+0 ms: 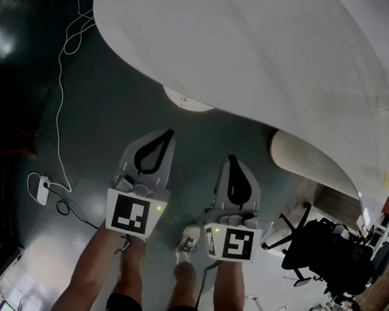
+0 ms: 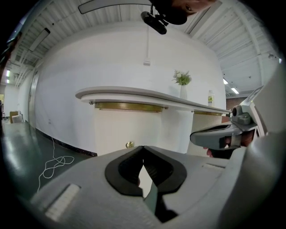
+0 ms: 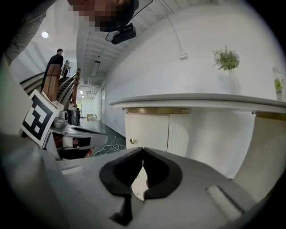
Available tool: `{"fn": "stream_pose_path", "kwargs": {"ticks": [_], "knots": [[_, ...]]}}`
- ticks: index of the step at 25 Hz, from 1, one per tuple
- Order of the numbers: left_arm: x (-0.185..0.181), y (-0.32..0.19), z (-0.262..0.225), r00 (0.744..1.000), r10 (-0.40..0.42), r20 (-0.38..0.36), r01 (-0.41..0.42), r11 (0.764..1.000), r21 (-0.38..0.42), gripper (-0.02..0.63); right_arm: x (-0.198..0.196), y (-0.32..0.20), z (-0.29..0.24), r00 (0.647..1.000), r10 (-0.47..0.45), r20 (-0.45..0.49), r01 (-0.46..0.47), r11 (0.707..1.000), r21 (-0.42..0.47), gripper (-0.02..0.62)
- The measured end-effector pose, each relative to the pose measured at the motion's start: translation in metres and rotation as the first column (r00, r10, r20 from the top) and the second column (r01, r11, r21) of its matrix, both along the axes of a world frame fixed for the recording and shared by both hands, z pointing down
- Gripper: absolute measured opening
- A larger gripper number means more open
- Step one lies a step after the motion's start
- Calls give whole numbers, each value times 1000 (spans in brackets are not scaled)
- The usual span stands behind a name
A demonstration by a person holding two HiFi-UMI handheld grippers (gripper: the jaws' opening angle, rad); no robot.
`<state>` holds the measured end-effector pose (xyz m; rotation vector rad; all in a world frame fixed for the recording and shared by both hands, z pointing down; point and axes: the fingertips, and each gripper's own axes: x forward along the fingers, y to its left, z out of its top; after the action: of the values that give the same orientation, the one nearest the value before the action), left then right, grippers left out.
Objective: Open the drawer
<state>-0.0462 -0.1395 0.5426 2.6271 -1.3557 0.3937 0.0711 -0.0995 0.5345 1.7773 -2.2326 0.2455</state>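
jaws of the left hand-held gripper (image 2: 143, 148) meet at the tips, closed w/ nothing btwn them. same for the right hand-held gripper (image 3: 143, 149): shut and empty. in the head view both are held side by side over the dark floor (image 1: 100, 116), pointing toward the white table (image 1: 249, 51), neither touching it. drawer (image 2: 127, 129) is the white front under the table top, below a brass trim strip (image 2: 127, 106), w/ a small brass knob (image 2: 129, 144). it sits flush, i.e. shut, well apart from both grippers. in each gripper view the knob shows just above-left of the jaw tips. on the table: vase w/ green sprigs (image 2: 182, 82) and a bottle (image 2: 210, 97). white cable (image 1: 62, 83) loops across the floor to a plug block (image 1: 40, 188). black office chair (image 1: 325, 252) at lower right.
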Motion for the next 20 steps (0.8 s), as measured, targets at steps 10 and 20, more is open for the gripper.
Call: {"fn": "stream_pose_path", "kwargs": {"ticks": [10,20], "knots": [[9,-24,16,1000,-20,-6,20,1000,-8,8,11,-4,16,999,25,21,-24,999,-23,6],[28,-71,22,1000,-21,-17,21,1000,-9,159,26,-2,15,999,42,11,-41,998,-37,5]]}}
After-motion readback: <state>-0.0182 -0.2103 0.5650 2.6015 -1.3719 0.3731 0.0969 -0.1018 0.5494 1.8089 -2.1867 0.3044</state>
